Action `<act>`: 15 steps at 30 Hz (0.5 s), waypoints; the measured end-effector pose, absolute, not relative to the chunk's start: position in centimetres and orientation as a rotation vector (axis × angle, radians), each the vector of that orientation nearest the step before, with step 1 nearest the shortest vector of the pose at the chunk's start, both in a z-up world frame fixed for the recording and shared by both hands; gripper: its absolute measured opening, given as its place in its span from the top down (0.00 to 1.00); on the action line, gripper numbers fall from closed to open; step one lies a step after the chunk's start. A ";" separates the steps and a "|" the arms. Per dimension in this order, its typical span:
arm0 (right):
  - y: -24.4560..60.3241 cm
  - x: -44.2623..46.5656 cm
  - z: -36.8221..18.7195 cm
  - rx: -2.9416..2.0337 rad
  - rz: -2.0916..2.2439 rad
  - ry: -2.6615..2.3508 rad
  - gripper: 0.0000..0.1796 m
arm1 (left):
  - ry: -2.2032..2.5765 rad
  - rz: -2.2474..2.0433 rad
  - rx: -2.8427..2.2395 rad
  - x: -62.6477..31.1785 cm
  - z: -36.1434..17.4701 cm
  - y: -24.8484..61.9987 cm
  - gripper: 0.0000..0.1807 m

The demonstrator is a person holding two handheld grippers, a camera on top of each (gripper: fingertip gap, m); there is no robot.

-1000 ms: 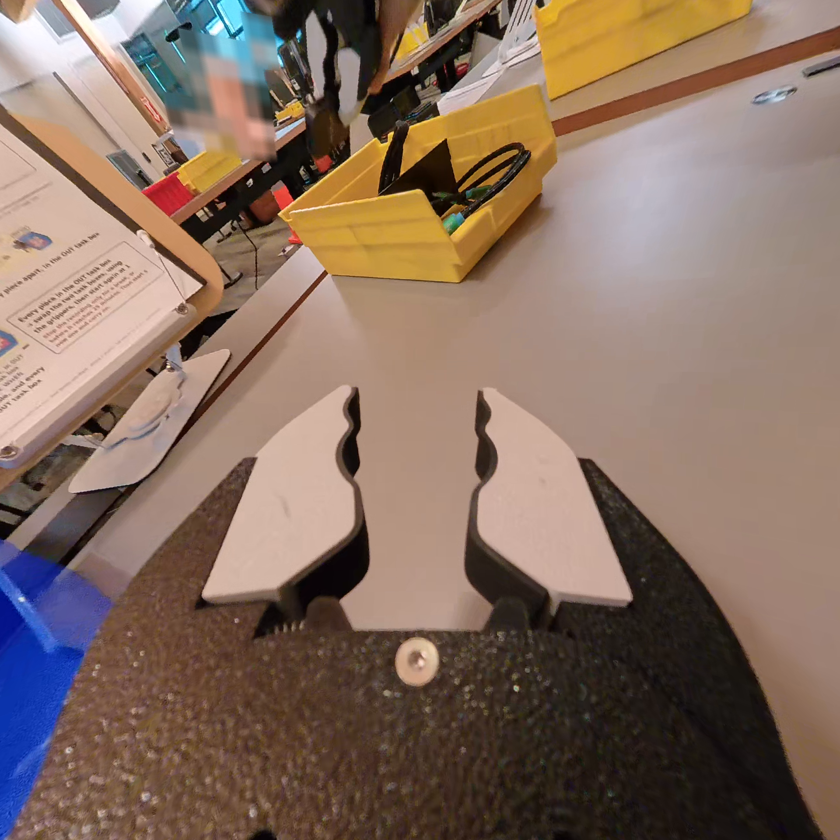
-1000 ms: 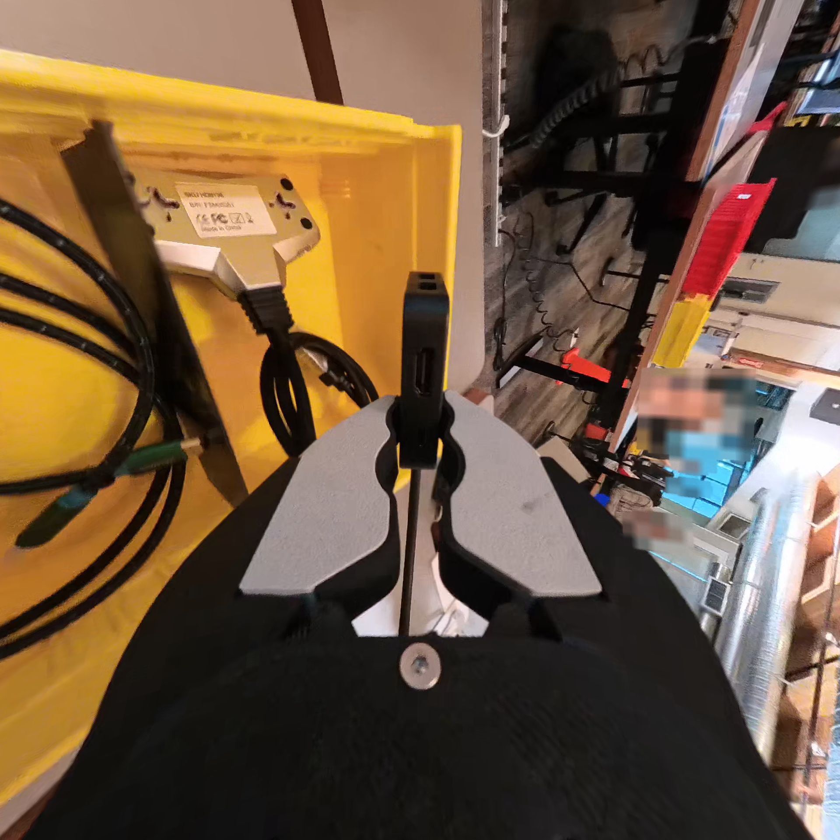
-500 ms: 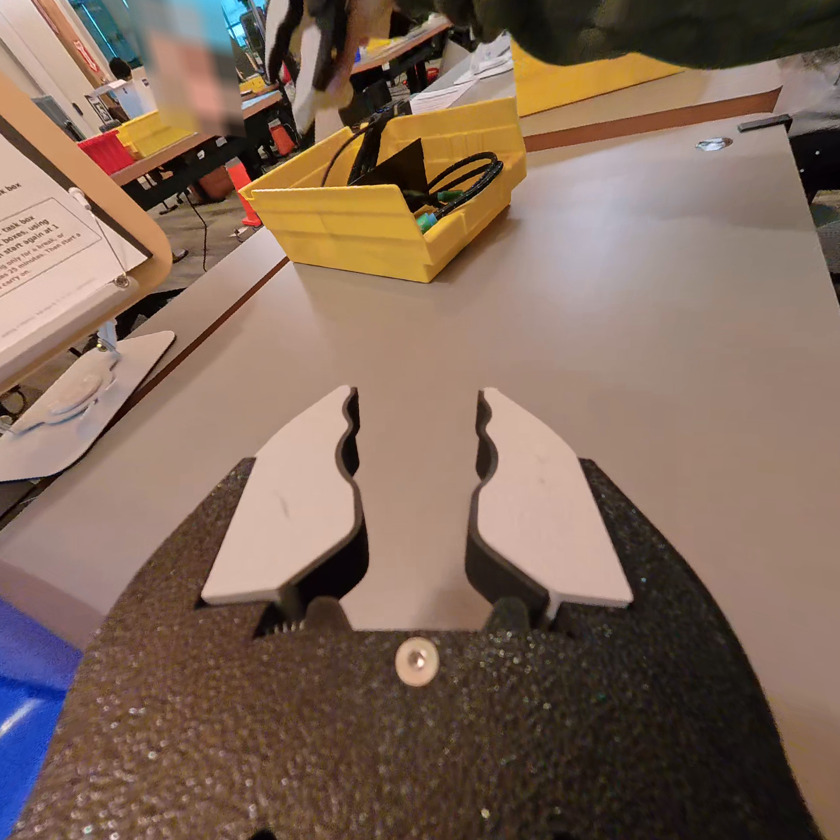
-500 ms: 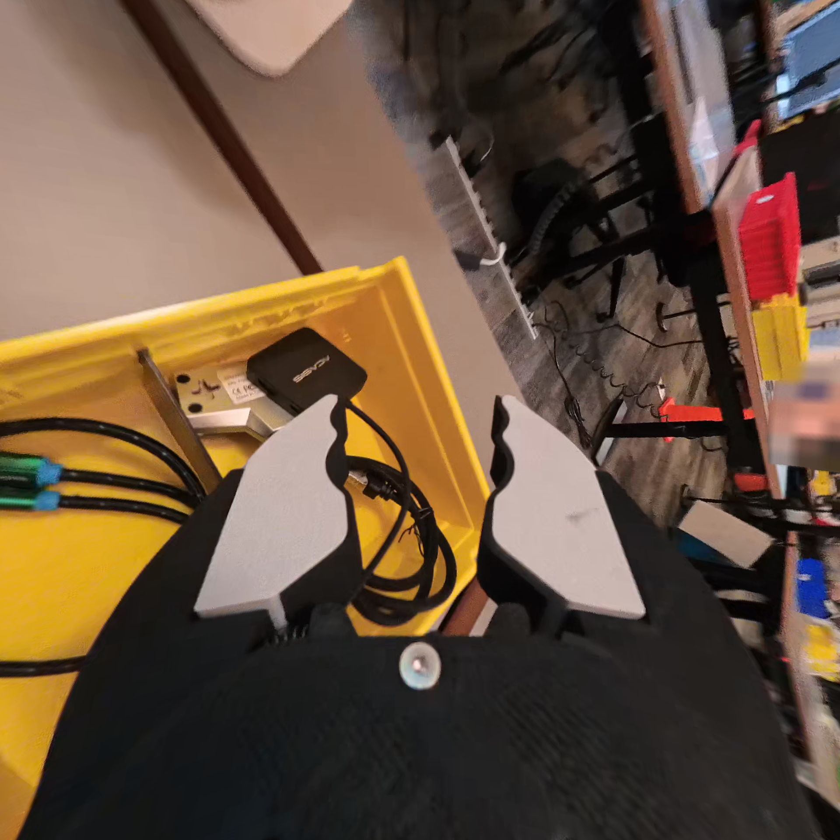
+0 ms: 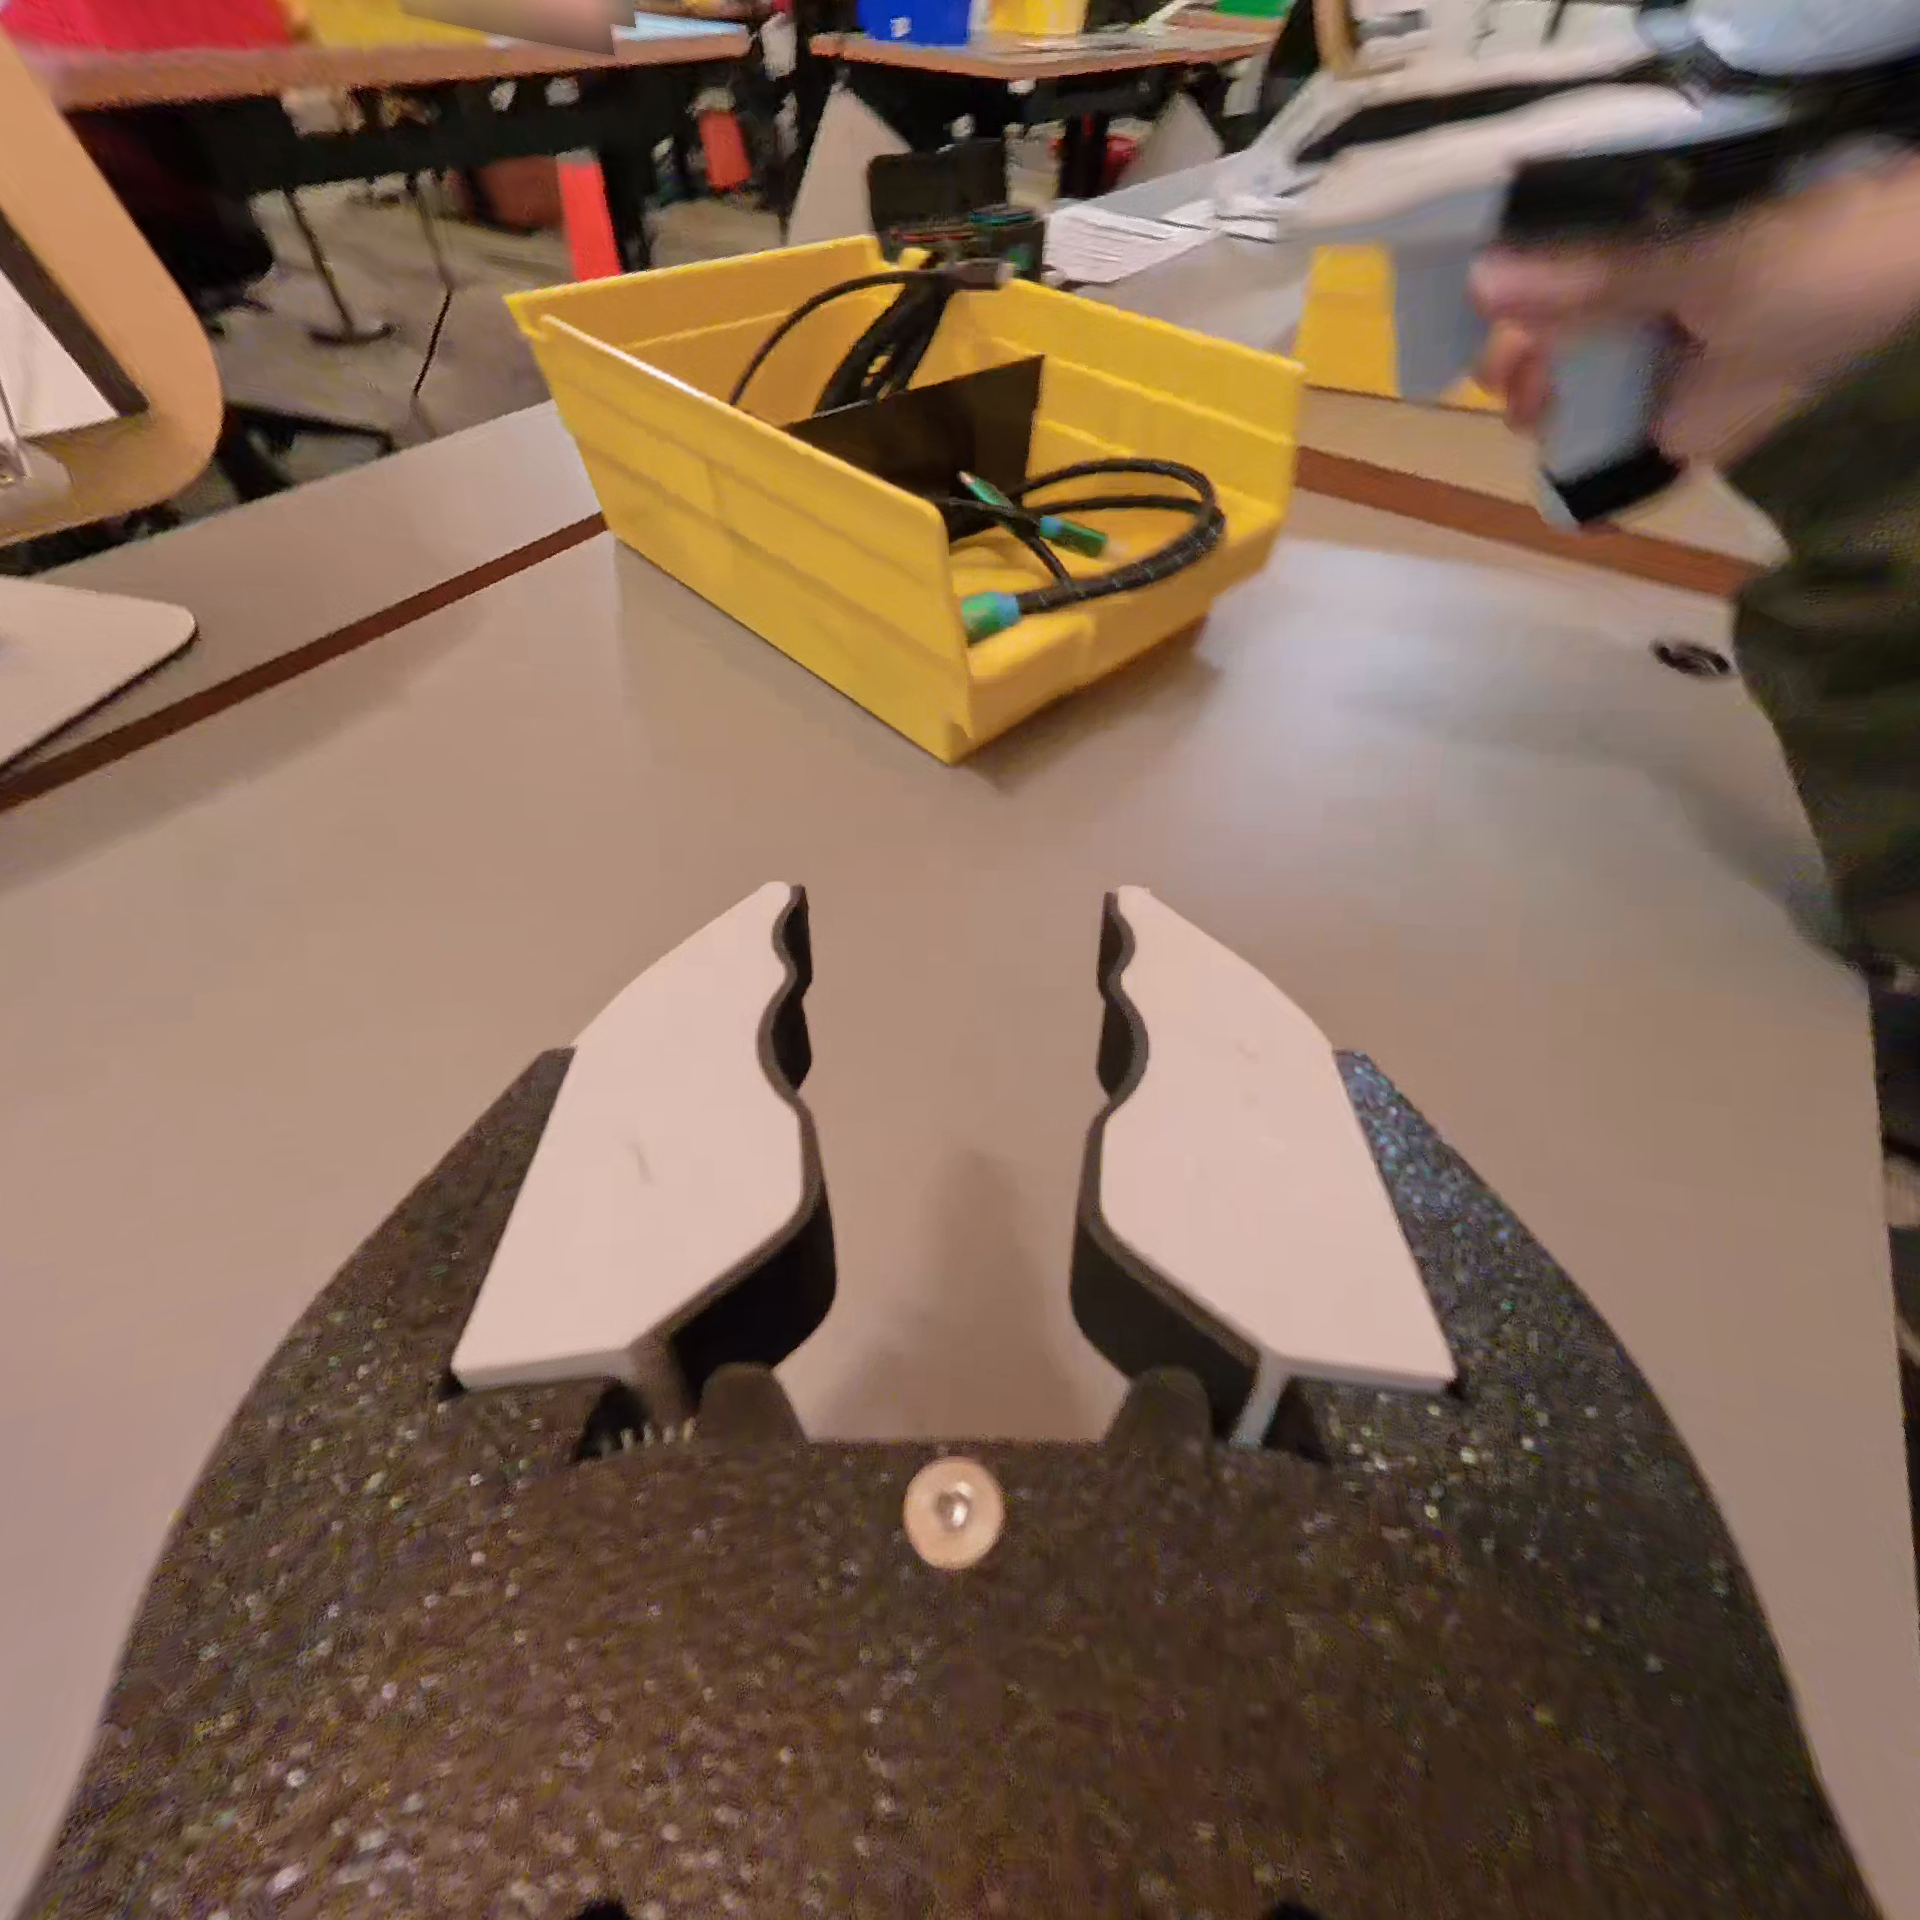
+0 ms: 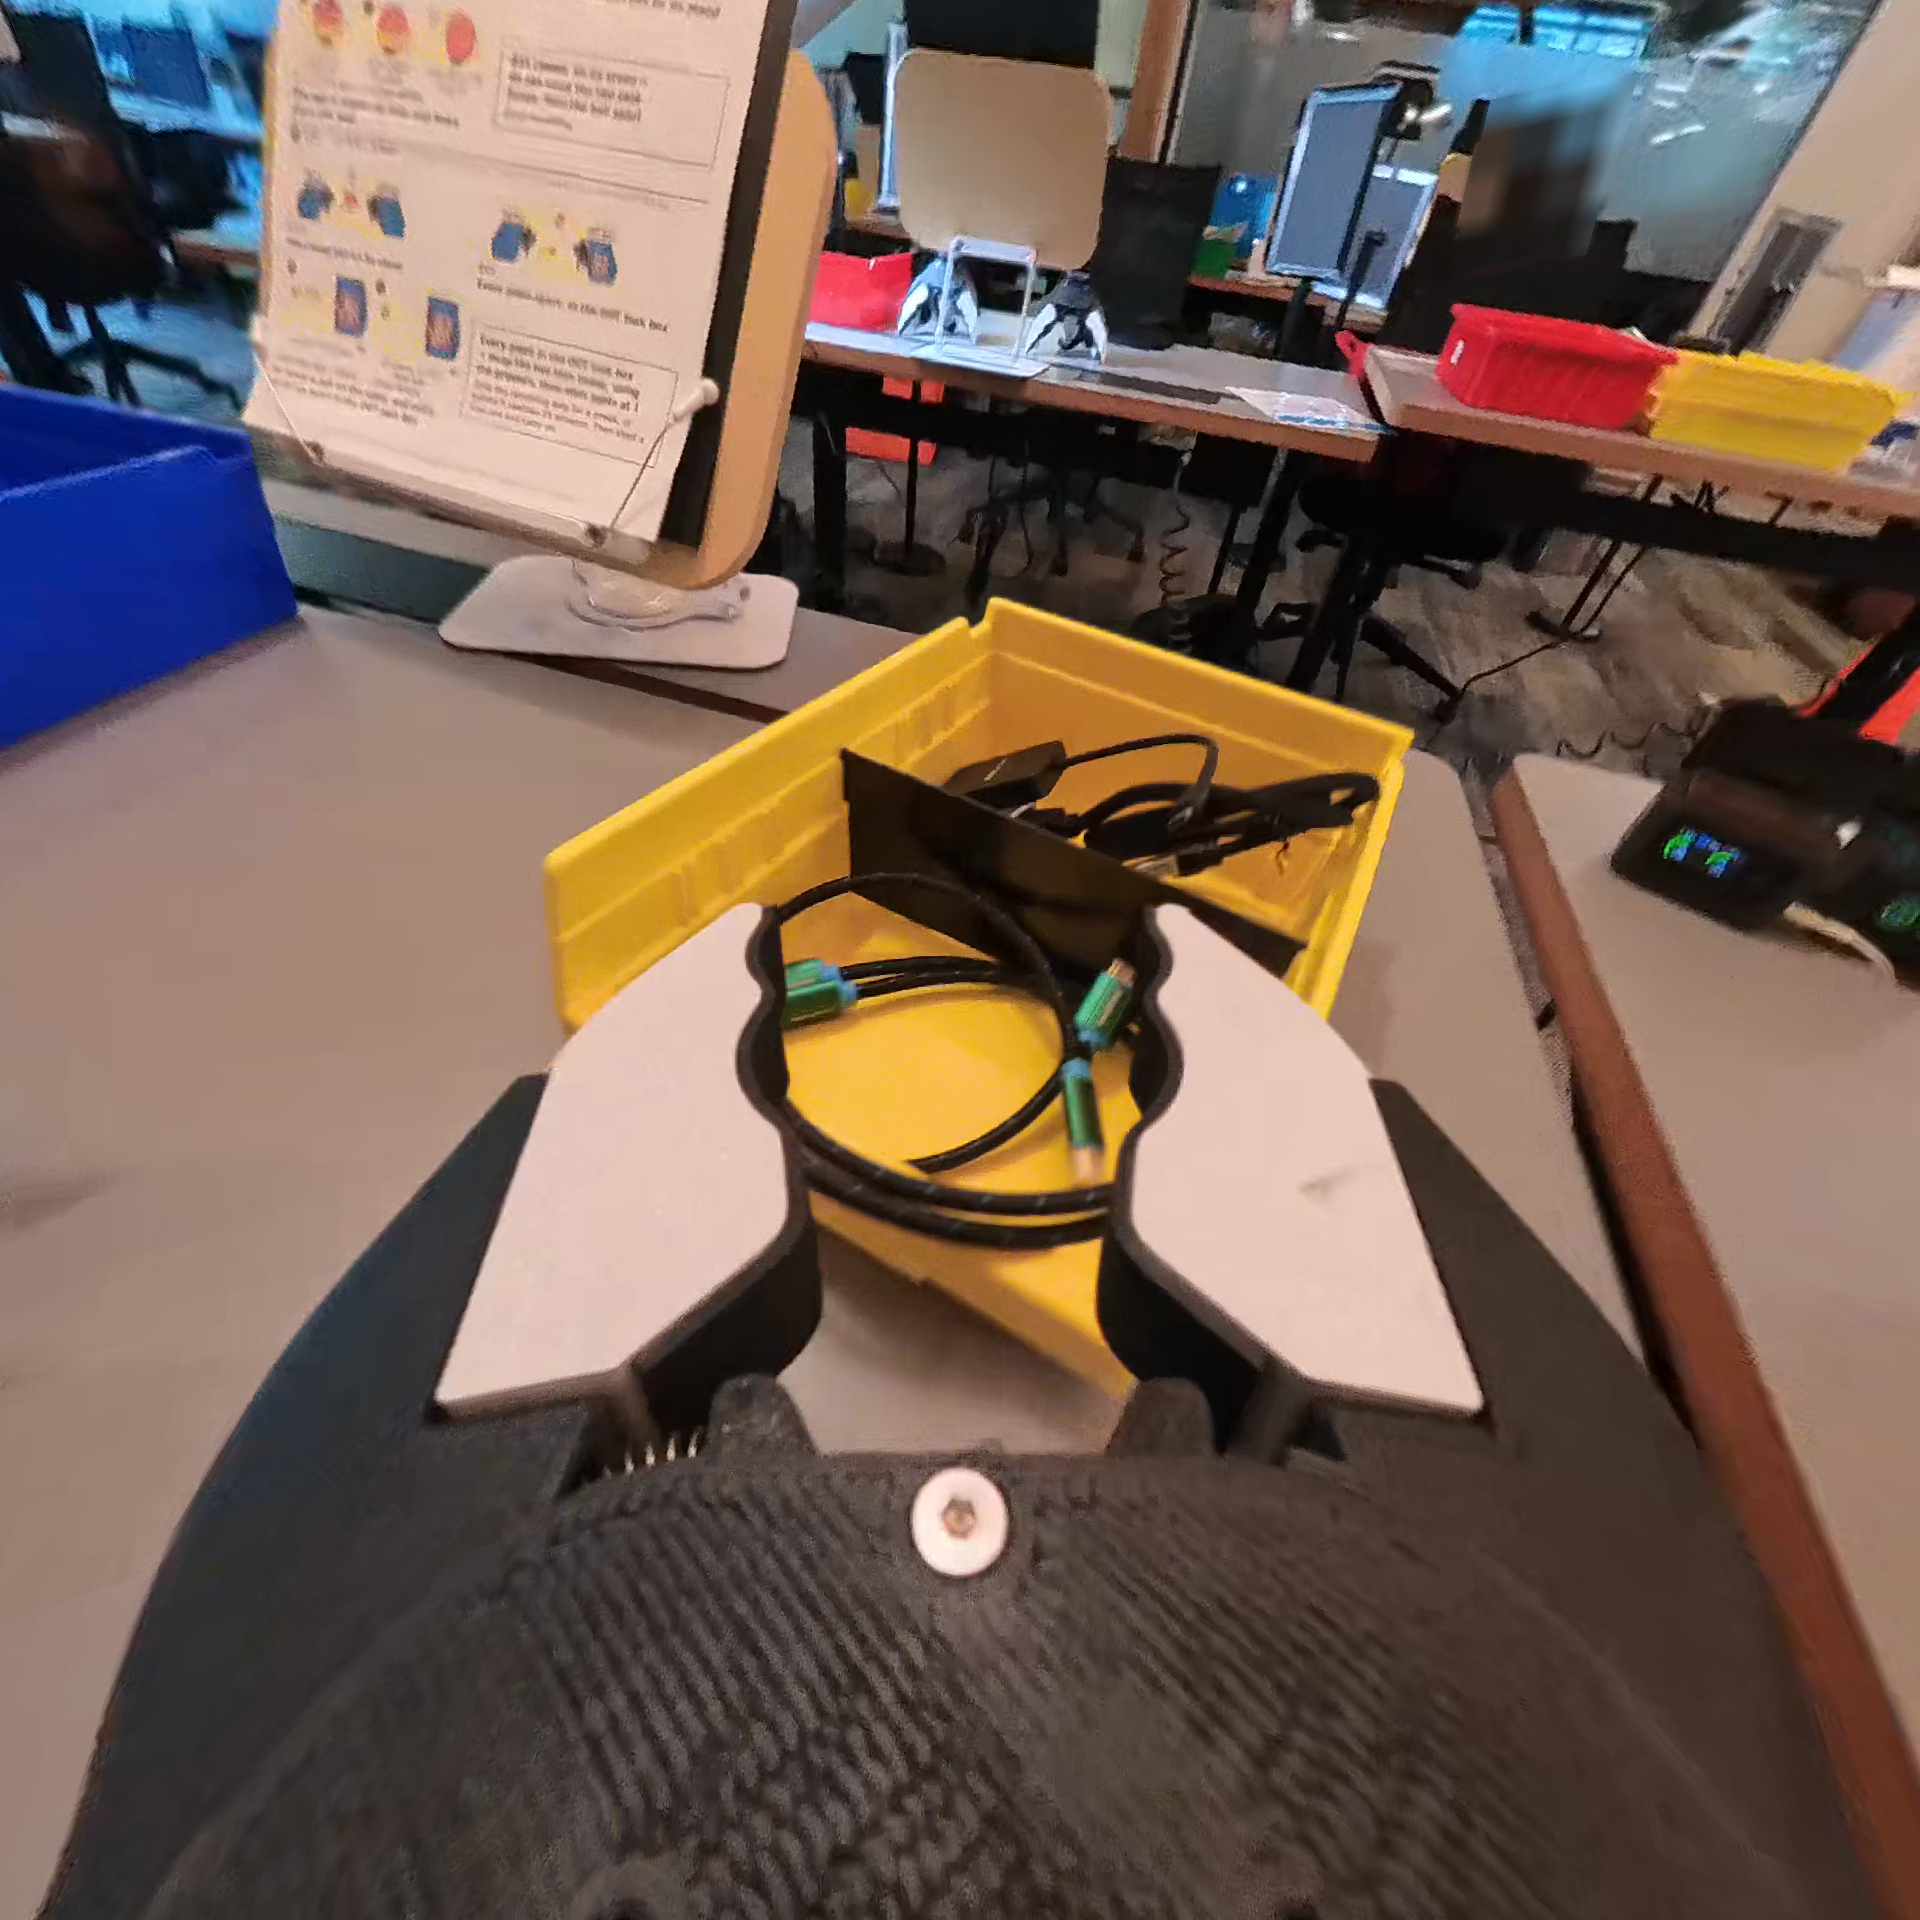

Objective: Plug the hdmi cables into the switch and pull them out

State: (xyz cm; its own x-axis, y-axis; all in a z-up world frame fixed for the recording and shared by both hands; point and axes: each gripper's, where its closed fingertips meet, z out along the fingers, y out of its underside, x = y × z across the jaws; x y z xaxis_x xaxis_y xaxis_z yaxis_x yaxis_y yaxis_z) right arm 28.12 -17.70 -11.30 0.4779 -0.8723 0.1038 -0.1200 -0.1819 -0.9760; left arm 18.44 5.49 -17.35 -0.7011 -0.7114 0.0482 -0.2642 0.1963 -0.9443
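Observation:
A yellow bin (image 5: 727, 457) stands on the grey table, split by a black divider (image 5: 935, 436). Its near compartment holds black braided HDMI cables (image 5: 1132, 561) with green plugs. In the right wrist view the bin (image 6: 727, 821) shows the cables (image 6: 935, 1195) and green plugs (image 6: 816, 987) in the near part. The black switch (image 6: 1008, 774) lies with its lead behind the divider (image 6: 1039, 862). My right gripper (image 6: 961, 925) is open and empty, just over the bin's near end. My left gripper (image 5: 951, 904) is open and empty, low over the table, well short of the bin.
A blue bin (image 6: 125, 551) and an instruction sheet on a stand (image 6: 520, 260) are at the left. A small device with a lit screen (image 6: 1704, 862) sits on the neighbouring table at the right. A person's hand (image 5: 1600, 343) shows blurred at the upper right.
My right gripper opened and let the black switch go into the bin's far compartment, then drew back and turned level. My left gripper swung round to face the bin, still open.

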 end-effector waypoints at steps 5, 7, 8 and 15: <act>-19.2 27.6 -12.2 -1.614 -0.910 0.991 0.55 | 2.122 -1.356 -1.121 24.9 -15.8 0.4 0.64; -20.2 27.6 -12.2 -1.616 -0.960 1.024 0.54 | 2.143 -1.289 -1.177 27.5 -15.4 -1.5 0.60; -20.4 27.6 -12.1 -1.608 -0.967 1.022 0.54 | 2.159 -1.253 -1.198 28.8 -15.3 -2.4 0.59; -21.7 27.8 -12.6 -1.566 -0.876 1.040 0.55 | 2.240 -0.901 -1.407 37.9 -18.0 -4.5 0.62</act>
